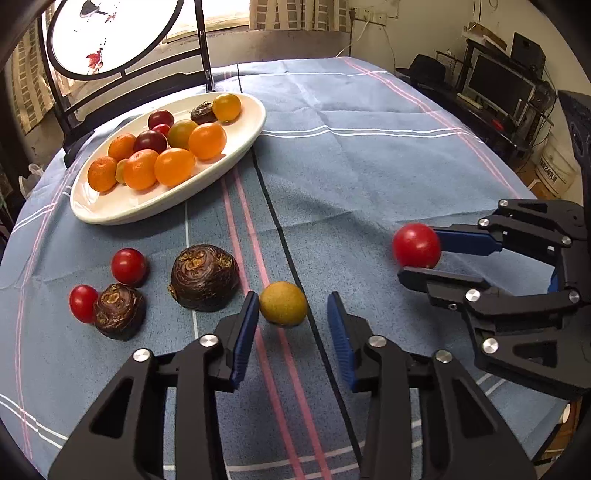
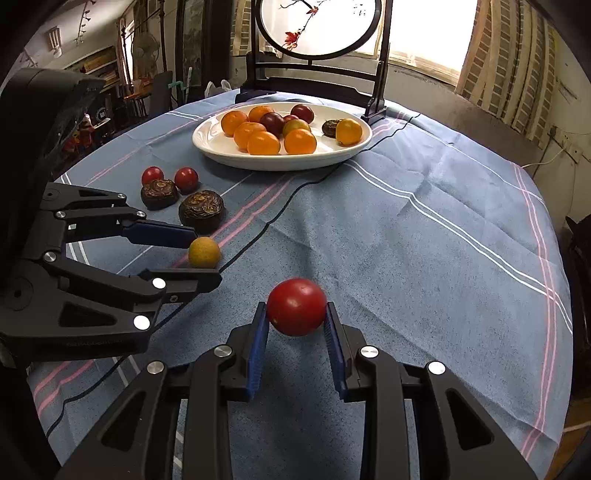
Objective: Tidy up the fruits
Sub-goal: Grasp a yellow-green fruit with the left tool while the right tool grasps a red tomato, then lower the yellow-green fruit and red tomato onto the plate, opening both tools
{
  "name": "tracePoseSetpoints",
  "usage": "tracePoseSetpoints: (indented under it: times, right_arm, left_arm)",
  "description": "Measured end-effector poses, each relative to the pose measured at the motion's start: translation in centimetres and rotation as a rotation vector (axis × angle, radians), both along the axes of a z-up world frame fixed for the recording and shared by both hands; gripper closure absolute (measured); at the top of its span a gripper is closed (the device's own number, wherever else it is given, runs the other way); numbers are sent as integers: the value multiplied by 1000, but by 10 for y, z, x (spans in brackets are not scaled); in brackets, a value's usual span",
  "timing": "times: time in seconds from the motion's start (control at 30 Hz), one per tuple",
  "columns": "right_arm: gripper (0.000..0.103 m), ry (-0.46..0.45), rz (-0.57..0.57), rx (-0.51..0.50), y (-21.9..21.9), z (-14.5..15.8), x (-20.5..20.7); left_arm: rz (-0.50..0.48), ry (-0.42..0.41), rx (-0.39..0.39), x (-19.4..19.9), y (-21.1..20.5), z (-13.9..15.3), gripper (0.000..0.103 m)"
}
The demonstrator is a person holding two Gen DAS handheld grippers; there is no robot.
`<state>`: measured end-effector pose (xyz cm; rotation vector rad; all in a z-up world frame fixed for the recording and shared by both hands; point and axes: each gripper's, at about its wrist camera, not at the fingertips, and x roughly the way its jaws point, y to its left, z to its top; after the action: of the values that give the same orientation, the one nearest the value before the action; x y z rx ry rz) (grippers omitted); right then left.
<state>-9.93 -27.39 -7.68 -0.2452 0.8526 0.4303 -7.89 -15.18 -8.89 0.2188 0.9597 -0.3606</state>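
Observation:
A white oval plate (image 1: 110, 212) (image 2: 218, 149) holds several oranges, plums and a dark chestnut. On the blue cloth lie two red cherry tomatoes (image 1: 128, 266) (image 2: 185, 179), two dark water chestnuts (image 1: 205, 282) (image 2: 201, 210) and a yellow-green round fruit (image 1: 283, 303) (image 2: 204, 252). My left gripper (image 1: 291, 314) (image 2: 208, 254) is open, with its fingers on either side of the yellow-green fruit. My right gripper (image 2: 296, 314) (image 1: 421, 254) is shut on a red tomato (image 2: 296, 311) (image 1: 416, 245) and holds it just above the cloth.
A round painted screen on a black stand (image 1: 110, 33) (image 2: 321, 29) stands behind the plate at the table's far edge. A desk with a monitor (image 1: 498, 85) is off to the right of the table.

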Motion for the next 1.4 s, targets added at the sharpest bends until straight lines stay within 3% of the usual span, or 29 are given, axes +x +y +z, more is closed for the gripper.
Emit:
tracePoseSetpoints:
  times: [0.27,0.43,0.7,0.9,1.1,1.4]
  right_arm:
    - [72,-9,-22,21,-8,5,-4]
    - [72,-20,-10,27,1,14,-4]
    - [72,-110,25,44,35,56,14]
    - [72,-196,-26,108,61,92,56]
    - [71,-178,-128,181,85,91,122]
    - [71,-77,-216,155,100,56,200]
  left_arm:
    - [-15,13,-26,-2,14,6,77]
    - [-8,-64,-31,-8,30,29,77]
    - [120,-186,-49,21,85,77,77]
    - [242,-268,-33,67,112,99,77]
    - [354,-242,-30,124,129,88,77]
    - [356,-157,16,178,136,56,77]
